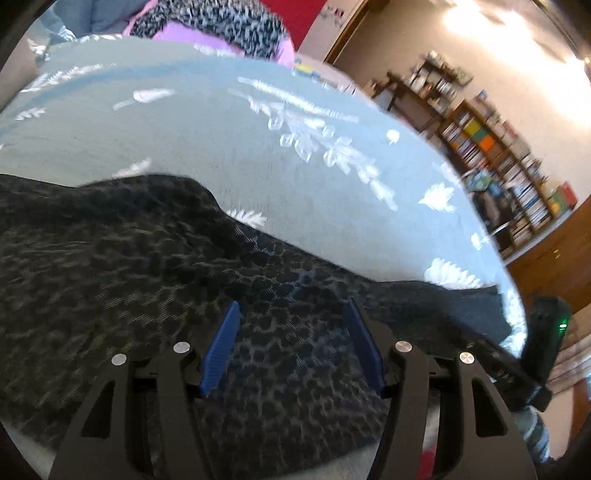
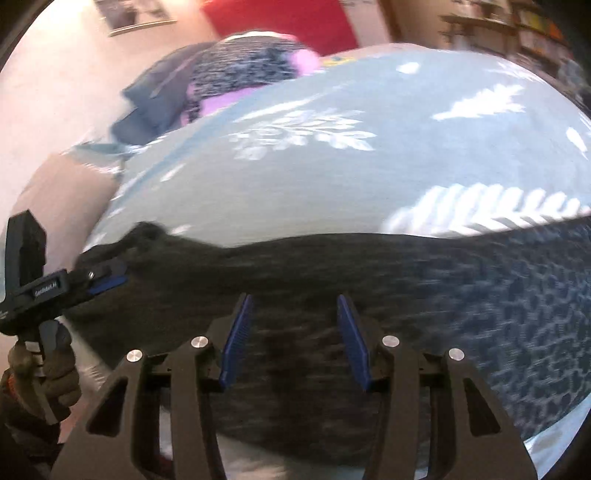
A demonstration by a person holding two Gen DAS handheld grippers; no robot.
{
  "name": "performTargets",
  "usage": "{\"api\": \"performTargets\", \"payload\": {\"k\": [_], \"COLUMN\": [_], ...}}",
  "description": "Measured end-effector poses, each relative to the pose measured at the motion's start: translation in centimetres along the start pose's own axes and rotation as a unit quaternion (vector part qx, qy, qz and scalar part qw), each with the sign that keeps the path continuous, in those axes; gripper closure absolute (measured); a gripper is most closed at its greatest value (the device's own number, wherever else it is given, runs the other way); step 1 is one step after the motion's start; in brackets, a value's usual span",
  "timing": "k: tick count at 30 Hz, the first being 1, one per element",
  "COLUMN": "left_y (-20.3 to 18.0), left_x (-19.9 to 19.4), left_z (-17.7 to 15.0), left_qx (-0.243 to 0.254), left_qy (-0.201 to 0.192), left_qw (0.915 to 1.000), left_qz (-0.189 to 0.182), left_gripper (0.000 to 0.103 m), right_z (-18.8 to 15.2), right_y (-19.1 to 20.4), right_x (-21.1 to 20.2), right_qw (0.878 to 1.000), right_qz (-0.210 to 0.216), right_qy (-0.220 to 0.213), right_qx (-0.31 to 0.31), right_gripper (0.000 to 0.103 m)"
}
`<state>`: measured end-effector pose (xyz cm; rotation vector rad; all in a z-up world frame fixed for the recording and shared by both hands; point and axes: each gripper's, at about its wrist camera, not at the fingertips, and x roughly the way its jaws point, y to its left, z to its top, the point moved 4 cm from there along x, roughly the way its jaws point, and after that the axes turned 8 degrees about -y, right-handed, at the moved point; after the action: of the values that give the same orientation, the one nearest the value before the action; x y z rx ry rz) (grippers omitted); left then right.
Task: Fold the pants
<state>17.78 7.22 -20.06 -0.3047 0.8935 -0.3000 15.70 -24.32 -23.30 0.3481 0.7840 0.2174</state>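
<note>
Dark leopard-print pants (image 1: 155, 266) lie spread across a grey-blue bedspread with white leaf prints (image 1: 229, 140). My left gripper (image 1: 291, 314) is open, its blue pads hovering just over the pants fabric. My right gripper (image 2: 295, 306) is open too, above the dark pants (image 2: 369, 280), which stretch from left to right in its view. The left gripper also shows at the left edge of the right wrist view (image 2: 107, 282), at the pants' end; the right gripper's body shows at the right edge of the left wrist view (image 1: 543, 339). The right wrist view is blurred.
A pile of other clothes, leopard-print and pink (image 1: 221, 26), with blue garments (image 2: 155, 99), sits at the bed's far end. Bookshelves (image 1: 498, 158) line the wall beyond the bed's right side. A red panel (image 2: 280, 18) stands behind.
</note>
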Motion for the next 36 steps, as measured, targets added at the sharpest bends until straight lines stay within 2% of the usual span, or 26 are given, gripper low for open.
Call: {"api": "performTargets", "payload": {"k": [1, 4, 9, 14, 20, 22, 25, 28, 31, 34, 36], "left_y": [0.2, 1.1, 0.7, -1.6, -6.9, -9.1, -11.4, -12.6, -12.8, -12.7, -13.0], "left_x": [0.9, 3.3, 3.2, 2.0, 1.8, 2.1, 3.1, 4.4, 5.4, 5.9, 5.8], "left_z": [0.1, 0.3, 0.3, -0.3, -1.3, -1.8, -2.8, -3.8, -4.6, -4.7, -4.8], "left_qx": [0.002, 0.003, 0.011, 0.032, 0.095, 0.119, 0.148, 0.168, 0.163, 0.15, 0.155], "left_qy": [0.004, 0.011, 0.012, 0.009, 0.0, 0.001, 0.011, 0.032, 0.05, 0.057, 0.056], "left_qw": [0.9999, 0.999, 0.9982, 0.9981, 0.9949, 0.9926, 0.9889, 0.9852, 0.9852, 0.9869, 0.9862], "left_qz": [0.013, 0.043, 0.057, 0.052, 0.035, 0.023, 0.008, 0.009, 0.016, 0.016, 0.018], "left_gripper": [0.043, 0.043, 0.043, 0.042, 0.039, 0.029, 0.029, 0.029, 0.029, 0.029, 0.029], "right_z": [0.1, 0.1, 0.6, 1.5, 1.4, 1.3, 1.0, 1.4, 2.6, 3.4, 3.9], "right_y": [-0.7, -1.8, -2.5, -6.5, -12.9, -14.5, -17.6, -20.1, -22.5, -24.7, -26.2], "right_x": [0.4, 1.0, -1.1, -4.1, -7.3, -8.0, -9.2, -11.3, -13.5, -13.8, -13.6], "right_qw": [1.0, 0.999, 0.999, 0.995, 0.981, 0.977, 0.969, 0.963, 0.955, 0.952, 0.952], "right_qz": [-0.007, 0.009, -0.004, -0.063, -0.136, -0.152, -0.189, -0.188, -0.205, -0.221, -0.215], "right_qy": [0.0, -0.001, -0.027, -0.073, -0.107, -0.114, -0.127, -0.149, -0.173, -0.172, -0.172], "right_qx": [0.009, 0.034, 0.017, 0.039, 0.084, 0.093, 0.097, 0.126, 0.124, 0.123, 0.133], "right_gripper": [0.055, 0.055, 0.055, 0.055, 0.055, 0.055, 0.055, 0.055, 0.055, 0.055, 0.055]}}
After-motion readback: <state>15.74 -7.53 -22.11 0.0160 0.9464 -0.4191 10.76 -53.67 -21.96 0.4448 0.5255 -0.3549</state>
